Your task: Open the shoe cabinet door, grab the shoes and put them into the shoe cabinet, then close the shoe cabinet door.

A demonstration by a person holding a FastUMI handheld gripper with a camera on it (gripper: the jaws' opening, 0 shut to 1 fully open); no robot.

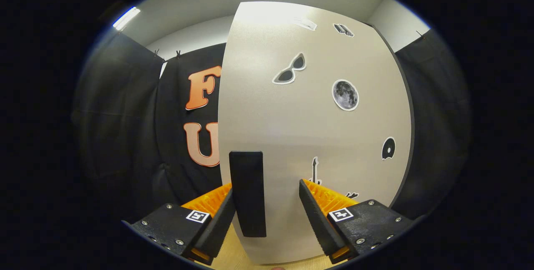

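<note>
Between spread gripper (267, 207) jaws, cabinet door (317, 128) handle (248, 193).

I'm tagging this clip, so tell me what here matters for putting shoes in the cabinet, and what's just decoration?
Job:
- cabinet door
- dark door handle, between the fingers, nearer one
- gripper, open, not yet clamped on it

Decoration:
- sunglasses sticker
- moon sticker
- guitar sticker
- black cloth wall

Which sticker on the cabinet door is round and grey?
The moon sticker, below and right of the sunglasses sticker. The hand-held gripper is open, around the door's black handle.
</note>
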